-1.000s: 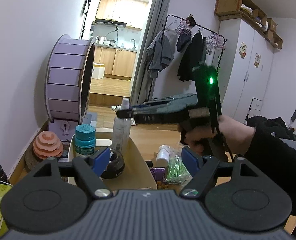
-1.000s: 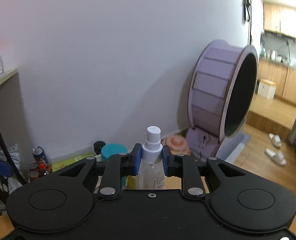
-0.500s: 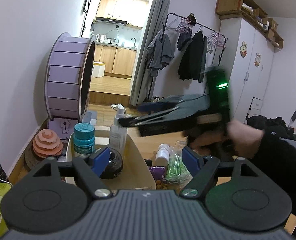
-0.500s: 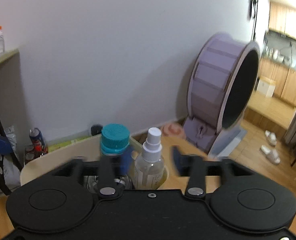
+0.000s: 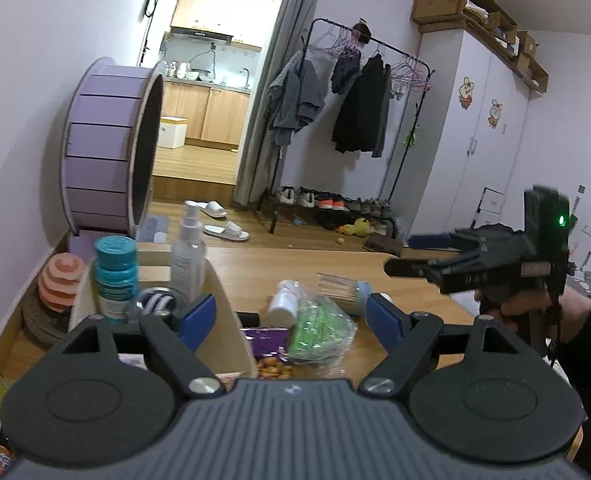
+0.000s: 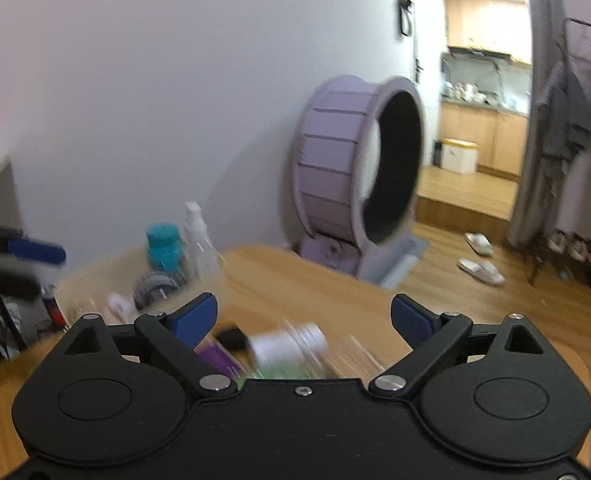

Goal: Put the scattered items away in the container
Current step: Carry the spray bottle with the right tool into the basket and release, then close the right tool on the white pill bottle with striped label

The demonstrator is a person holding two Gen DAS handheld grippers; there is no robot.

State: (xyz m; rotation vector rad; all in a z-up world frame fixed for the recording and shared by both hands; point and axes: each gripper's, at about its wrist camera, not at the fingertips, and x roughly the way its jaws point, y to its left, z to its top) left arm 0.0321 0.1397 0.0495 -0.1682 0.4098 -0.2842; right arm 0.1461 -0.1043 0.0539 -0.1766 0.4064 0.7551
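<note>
A beige container (image 5: pixel 231 332) stands at the table's left and holds a teal-capped bottle (image 5: pixel 115 272), a clear spray bottle (image 5: pixel 187 248) and a dark round jar (image 5: pixel 155 304). To its right on the wood lie a small white bottle (image 5: pixel 285 300), a green bag (image 5: pixel 319 328), a jar of sticks (image 5: pixel 343 286) and a purple packet (image 5: pixel 267 336). My left gripper (image 5: pixel 291 316) hovers over these, its jaws opening, with nothing pressed between them. My right gripper (image 6: pixel 305 314) is far from the container (image 6: pixel 87 276), its jaws opening and empty. The white bottle (image 6: pixel 287 346) lies blurred below it.
A big purple wheel (image 5: pixel 103 152) and a pink ridged toy (image 5: pixel 61 280) stand left of the table by the wall. A hand (image 5: pixel 535 304) holds the right gripper (image 5: pixel 405 256) at the right edge. A clothes rack (image 5: pixel 367 92) and shoes stand beyond the table.
The right gripper let go of the spray bottle, which now stands in the container, opened wide and swung away to the right. The left gripper shifted a little over the loose items.
</note>
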